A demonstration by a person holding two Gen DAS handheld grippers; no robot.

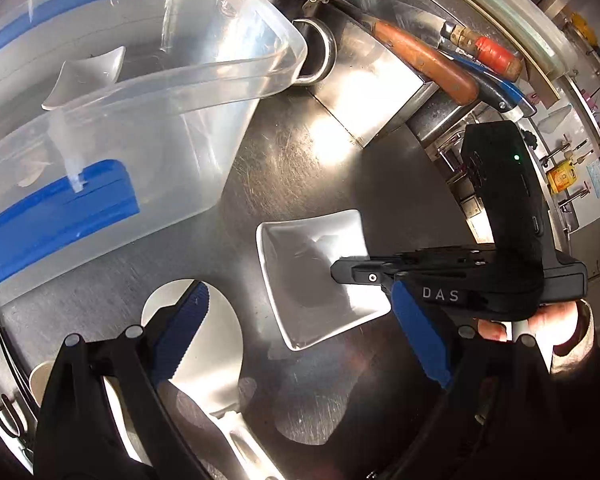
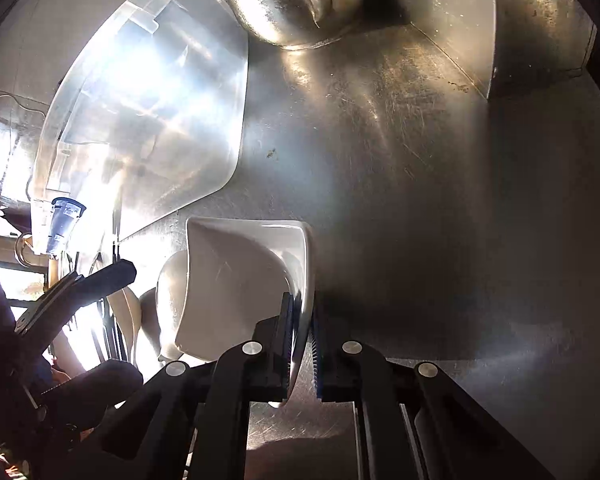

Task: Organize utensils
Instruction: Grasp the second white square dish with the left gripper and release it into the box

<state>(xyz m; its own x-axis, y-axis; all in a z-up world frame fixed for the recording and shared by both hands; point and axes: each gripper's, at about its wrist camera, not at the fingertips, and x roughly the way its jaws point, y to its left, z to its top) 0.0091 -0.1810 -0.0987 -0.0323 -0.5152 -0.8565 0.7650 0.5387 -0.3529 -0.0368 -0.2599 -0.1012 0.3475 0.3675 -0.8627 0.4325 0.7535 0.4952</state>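
A white square dish (image 1: 312, 256) lies on the steel counter (image 1: 300, 160). My right gripper (image 1: 340, 274) reaches in from the right and is shut on the dish's rim. In the right wrist view the two pads of the right gripper (image 2: 302, 344) pinch the dish (image 2: 240, 280) by its near right edge. My left gripper (image 1: 298, 288) stands wide open above the counter, holding nothing. Its left finger hangs over a white serving spoon (image 1: 216, 352) and its right finger is by the dish. A clear plastic container (image 1: 148, 92) with blue latches holds another white dish (image 1: 88, 76).
Knives with wooden handles (image 1: 420, 60) lie on a steel block (image 1: 364, 76) at the back right, beside a steel mug (image 1: 320, 52). The clear container (image 2: 148, 120) fills the left of the counter. More white spoons (image 2: 168, 292) lie left of the dish. A hand (image 1: 556, 320) holds the right gripper.
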